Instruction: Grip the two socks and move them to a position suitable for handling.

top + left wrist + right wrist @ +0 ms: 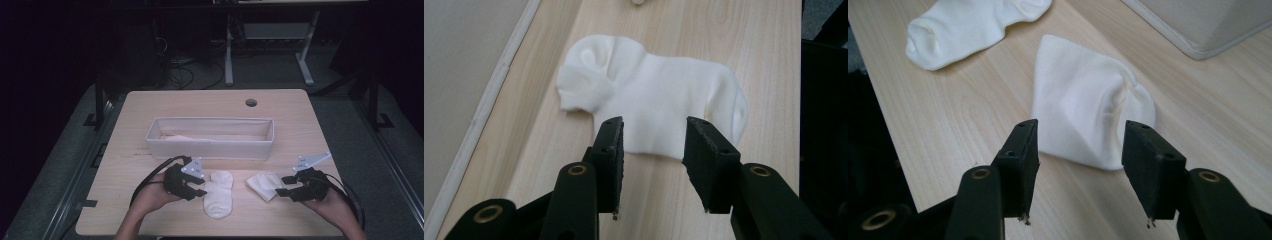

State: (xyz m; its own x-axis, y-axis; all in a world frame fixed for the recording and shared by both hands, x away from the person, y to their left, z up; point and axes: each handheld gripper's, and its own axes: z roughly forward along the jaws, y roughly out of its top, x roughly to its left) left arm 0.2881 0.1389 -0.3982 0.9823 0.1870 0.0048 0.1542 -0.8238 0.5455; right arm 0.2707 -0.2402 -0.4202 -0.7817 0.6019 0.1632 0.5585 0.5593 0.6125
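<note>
Two white socks lie on the wooden table [150,210] near its front edge. The flat sock [218,192] is spread out just right of my left gripper [202,187]. In the left gripper view the sock [659,100] lies past the gripper [654,132], whose jaws stand apart with nothing pinched. The folded sock [265,185] sits just left of my right gripper [283,186]. In the right gripper view this sock [1083,105] lies beyond the gripper [1080,135], whose jaws are apart and hold nothing. The flat sock [973,25] lies farther off.
A long white fabric bin [210,145] stands across the middle of the table behind the socks, with something pale lying inside. Its corner [1208,25] is close to the folded sock. A round cable hole [251,102] is near the far edge.
</note>
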